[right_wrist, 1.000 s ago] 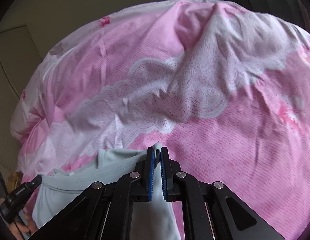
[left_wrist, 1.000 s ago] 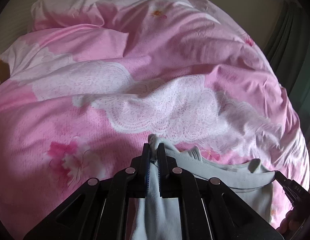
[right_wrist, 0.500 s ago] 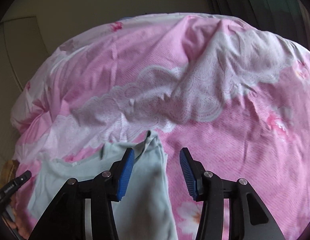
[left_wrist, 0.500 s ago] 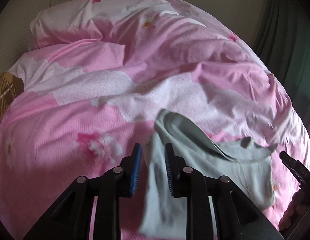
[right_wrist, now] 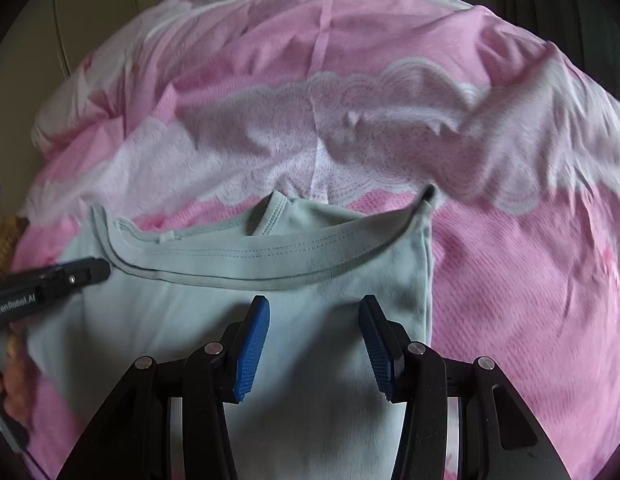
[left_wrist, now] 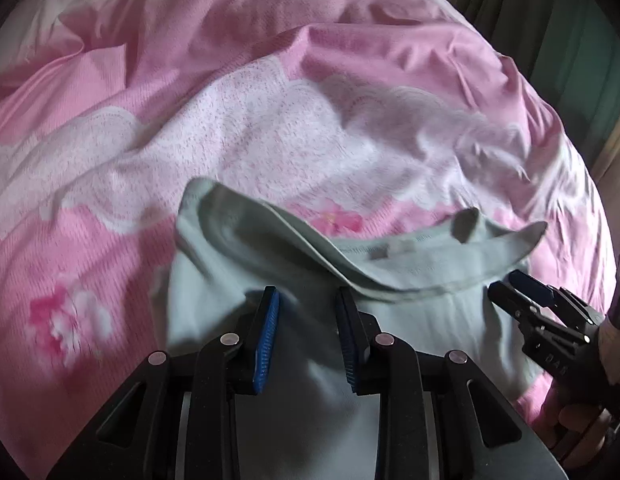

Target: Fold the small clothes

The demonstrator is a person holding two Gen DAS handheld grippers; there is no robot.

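A pale grey-green top (left_wrist: 409, 312) lies spread on the pink duvet (left_wrist: 110, 208), neckline band (right_wrist: 270, 258) facing away from me. My left gripper (left_wrist: 308, 300) hovers over its left part. Its jaws are opening, and only loose cloth lies beneath them, not pinched. Over the top's right half my right gripper (right_wrist: 314, 308) stands open, with the cloth (right_wrist: 310, 360) lying flat below its blue pads. Each gripper shows in the other's view: the right gripper (left_wrist: 521, 292) near the top's right edge, the left gripper (right_wrist: 86, 270) near its left shoulder.
The pink floral duvet (right_wrist: 509, 280) is rumpled, with white lace-print patches (left_wrist: 290, 128). A dark green curtain (left_wrist: 581, 40) hangs at the far right. A brown plaid item (right_wrist: 2, 236) sits at the bed's left edge. A person's hand (left_wrist: 573, 424) holds the right gripper.
Both grippers were shut on the top's shoulders, then let go. The top dropped flat onto the duvet. Both grippers drew back toward its middle and rolled.
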